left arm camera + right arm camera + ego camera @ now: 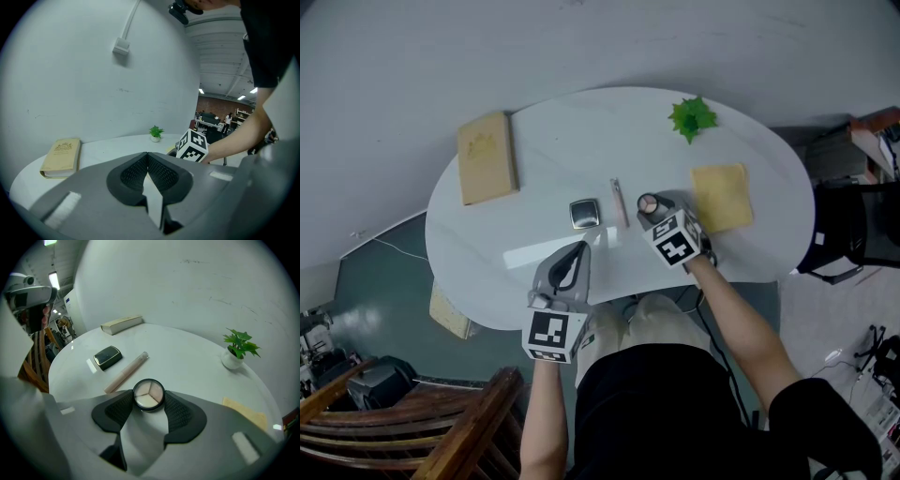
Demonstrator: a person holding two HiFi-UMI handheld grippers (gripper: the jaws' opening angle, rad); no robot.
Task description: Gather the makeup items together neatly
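The round three-shade compact (148, 394) is pinched between the jaws of the right hand-held gripper (149, 400), near the slim tube (126, 372) and square dark case (108, 357) on the white tabletop (187, 362), while the left hand-held gripper (148, 157) has its jaws pressed together, empty.

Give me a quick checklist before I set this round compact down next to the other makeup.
1. Right gripper holding the round three-shade powder compact: jaws press on both sides, ok.
2. Left gripper free: shut with nothing between its jaws, ok.
3. Slim beige tube and dark square gold-rimmed case lying close together, not touching: ok.
4. Bare patch of white oval table beside the tube: ok.
5. Compact lifted clear of the tabletop: cannot tell.
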